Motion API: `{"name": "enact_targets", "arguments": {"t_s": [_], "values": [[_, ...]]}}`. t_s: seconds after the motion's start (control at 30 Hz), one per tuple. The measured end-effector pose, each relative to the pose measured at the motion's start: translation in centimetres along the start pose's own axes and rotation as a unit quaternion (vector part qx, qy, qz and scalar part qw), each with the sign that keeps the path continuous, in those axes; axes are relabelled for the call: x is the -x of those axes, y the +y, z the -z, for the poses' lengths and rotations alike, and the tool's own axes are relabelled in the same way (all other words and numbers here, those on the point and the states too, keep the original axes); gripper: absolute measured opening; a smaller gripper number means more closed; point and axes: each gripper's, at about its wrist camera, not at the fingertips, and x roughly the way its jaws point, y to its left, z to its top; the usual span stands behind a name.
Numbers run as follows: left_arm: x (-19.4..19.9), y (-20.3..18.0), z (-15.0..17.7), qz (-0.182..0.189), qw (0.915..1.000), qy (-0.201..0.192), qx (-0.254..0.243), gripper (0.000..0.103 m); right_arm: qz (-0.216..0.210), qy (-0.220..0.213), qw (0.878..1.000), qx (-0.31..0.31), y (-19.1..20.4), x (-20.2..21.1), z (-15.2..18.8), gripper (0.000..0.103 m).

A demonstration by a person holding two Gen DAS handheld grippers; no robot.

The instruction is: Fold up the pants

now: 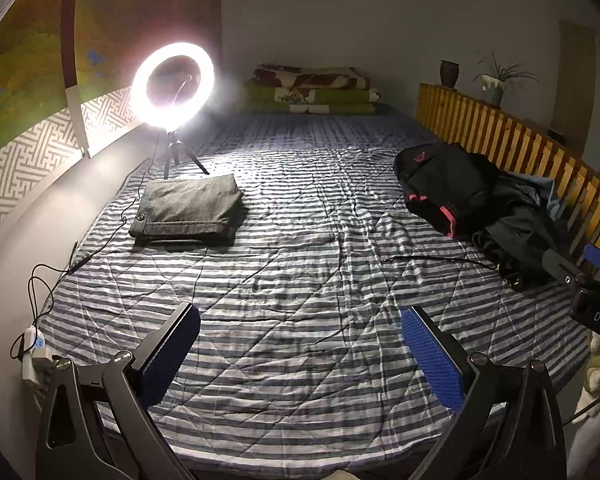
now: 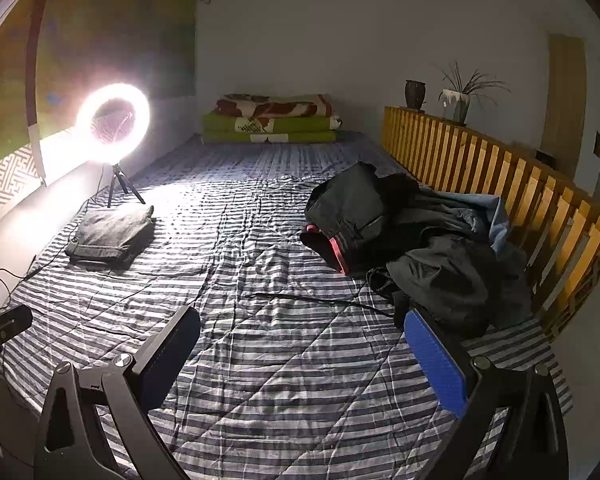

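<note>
Both grippers hang over the near end of a bed, each with its jaws spread wide and nothing between them. The left gripper shows blue pads on its fingers, and under it lies only the striped quilt, creased and bare. The right gripper stands the same way, wide and empty, above the same quilt.

To the left of the left gripper, at the bed's edge, a white plug strip lies with black cables running up along the wall side. A thin black strap lies on the quilt just ahead of the right gripper, leading to the right into a loose heap of dark clothes. That heap sits ahead and to the right of both grippers, against a wooden slat rail; red trim shows on one dark piece and a light blue cloth pokes out at the back.

Ahead and to the left, a pair of grey pants lies folded into a flat square, well apart from the heap. Just behind it stands a lit ring light on a small tripod.

At the far end, folded blankets are stacked against the wall. On top of the rail stand a dark vase and a white pot holding a thin-leaved plant.
</note>
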Motion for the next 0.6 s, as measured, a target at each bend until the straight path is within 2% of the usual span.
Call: {"name": "enact_targets", "arguments": {"t_s": [0.33,0.6], "values": [[1.1,-0.5,0.3,0.010,0.9999,-0.011,-0.002,0.102,0.003,-0.008,1.000,0.009,0.4,1.3,0.6,0.101],[-0.2,-0.7,0.1,0.023,0.9997,-0.003,-0.003,0.102,0.006,0.001,1.000,0.005,0.1,0.9,1.2,0.101]]}}
